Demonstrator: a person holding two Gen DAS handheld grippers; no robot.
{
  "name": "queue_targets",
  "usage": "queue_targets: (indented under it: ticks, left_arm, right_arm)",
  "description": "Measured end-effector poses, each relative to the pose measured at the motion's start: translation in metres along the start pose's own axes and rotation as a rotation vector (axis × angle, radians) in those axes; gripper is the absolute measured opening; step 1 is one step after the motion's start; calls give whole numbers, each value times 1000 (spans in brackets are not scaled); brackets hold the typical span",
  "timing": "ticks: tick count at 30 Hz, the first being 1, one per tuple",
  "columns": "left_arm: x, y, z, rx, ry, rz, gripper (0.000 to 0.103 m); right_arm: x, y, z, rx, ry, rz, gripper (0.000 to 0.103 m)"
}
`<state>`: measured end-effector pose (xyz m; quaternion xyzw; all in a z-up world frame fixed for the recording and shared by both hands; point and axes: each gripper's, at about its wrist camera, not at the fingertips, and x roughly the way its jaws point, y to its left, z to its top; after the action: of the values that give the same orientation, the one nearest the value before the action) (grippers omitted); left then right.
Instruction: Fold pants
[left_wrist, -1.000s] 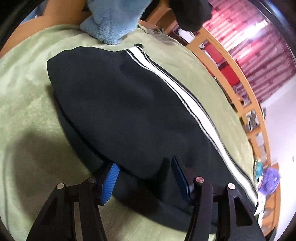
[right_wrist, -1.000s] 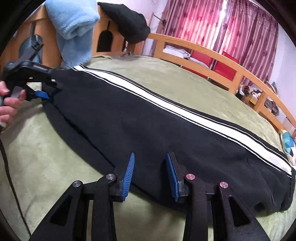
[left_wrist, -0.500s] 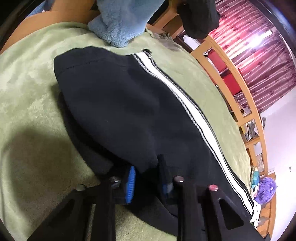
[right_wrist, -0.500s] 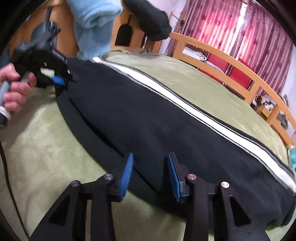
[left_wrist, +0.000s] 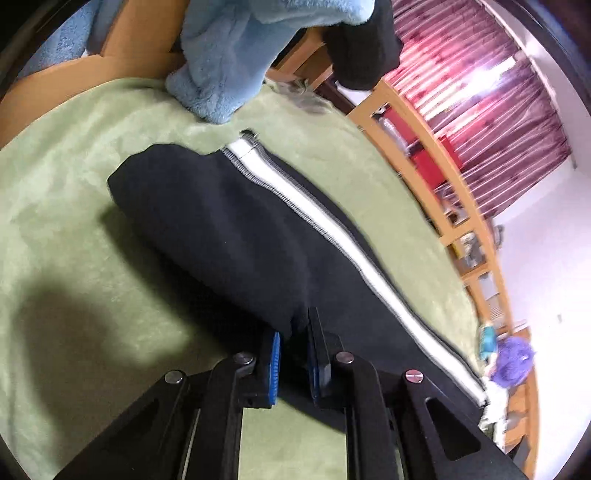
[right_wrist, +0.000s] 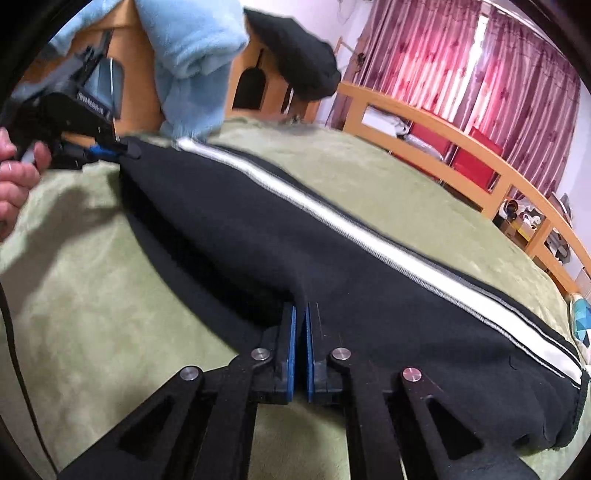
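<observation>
Black pants (left_wrist: 236, 236) with a white side stripe (left_wrist: 332, 236) lie lengthwise on a green bed cover (left_wrist: 74, 229). My left gripper (left_wrist: 293, 332) is shut on the near edge of the pants and lifts the cloth a little. In the right wrist view the pants (right_wrist: 295, 243) stretch from upper left to right. My right gripper (right_wrist: 301, 317) is shut on their near edge at the middle. The left gripper (right_wrist: 110, 149) shows there at the far left, held by a hand and pinching the pants' end.
A light blue fleece (left_wrist: 229, 62) and a dark garment (left_wrist: 365, 44) hang over the wooden headboard (right_wrist: 258, 85). A wooden bed rail (right_wrist: 461, 147) runs along the far side, with red curtains (right_wrist: 480, 62) behind. Small items (left_wrist: 513, 358) lie by the bed's far corner.
Both grippers have closed on the near edge of the pants. The edge is now lifted off the bed cover at both grips.
</observation>
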<state>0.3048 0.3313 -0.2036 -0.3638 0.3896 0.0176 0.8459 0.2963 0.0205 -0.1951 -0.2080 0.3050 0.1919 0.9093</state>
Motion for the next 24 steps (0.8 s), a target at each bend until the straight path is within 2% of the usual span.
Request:
queue_targets:
  ticks: [3,4,5,6,7,8,9,11,13,14,17,18,20,21,22,24]
  left_arm:
    - [25,16,-7,-19,58,54,15]
    - [34,24,-9,-42,99,67,16]
    - [33,30,-10,-69,100,44,16]
    - [27,35,-10,-96,80,10,20]
    - [20,35,-10,-93,64,27,25]
    - [14,33,-9,-76,51,65,42]
    - [4,30,-7,-39,15,123,54]
    - [-12,24,-4,21,-62,161,54]
    - [-18,21,1,54,-85,176,55]
    - [-16,22,7,48,-78,197,55]
    - [-4,30,19,5,-43,201,55]
    - [1,35,22,-6,-34,211,55]
    - [12,43,23,-30,-25,215,55]
    - [18,47,27,-43,-24,212,55]
    - [24,50,27,-47,-34,203,55]
    - [33,52,24,-33,-39,212,55]
  right_arm:
    - [18,7,-9,-5,51,-2,9]
    - [24,8,-12,-9,73,-3,10]
    - [26,9,-13,-15,89,1,12]
    - [24,9,-12,-21,86,0,13]
    - [19,8,-11,-25,77,4,16]
    - [9,7,-9,-29,55,24,23]
    - [2,6,-8,-31,33,42,32]
    - [-13,4,-5,-28,-30,58,42]
    - [-17,0,-1,-3,-60,52,42]
    - [-14,-1,1,11,-60,51,42]
    - [2,-4,7,69,-63,36,41]
    - [9,-3,7,84,-43,34,38]
    - [35,6,2,82,68,51,26]
    - [41,12,-1,68,92,56,25]
    - [43,19,-4,41,94,29,25]
    - [38,21,-2,26,79,30,25]
